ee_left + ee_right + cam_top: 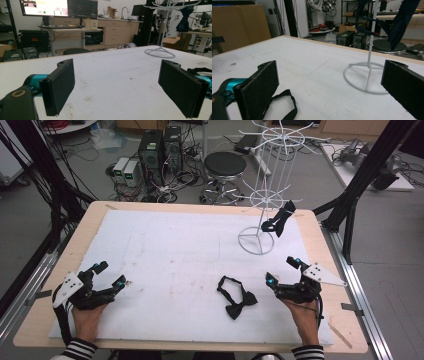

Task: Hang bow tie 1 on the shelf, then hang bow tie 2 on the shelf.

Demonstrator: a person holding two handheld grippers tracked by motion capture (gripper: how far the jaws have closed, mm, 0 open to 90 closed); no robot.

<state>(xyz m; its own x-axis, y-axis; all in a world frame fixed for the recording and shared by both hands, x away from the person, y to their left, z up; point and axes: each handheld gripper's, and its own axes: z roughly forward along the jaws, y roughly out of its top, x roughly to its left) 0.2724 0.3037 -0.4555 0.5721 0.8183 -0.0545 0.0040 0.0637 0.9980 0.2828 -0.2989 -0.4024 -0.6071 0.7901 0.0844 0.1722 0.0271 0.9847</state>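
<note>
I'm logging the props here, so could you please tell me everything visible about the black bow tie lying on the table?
The black fabric bow tie lies flat on the white table cover, near the front edge and just left of the right gripper. Its knotted bow faces the person, its thin neck strap loops behind. Nothing grips it.

The high view looks forward and down over the whole surface (165,250), while both gripper views sit low and close above it, sharing the white wire stand (160,51) farther off.
</note>
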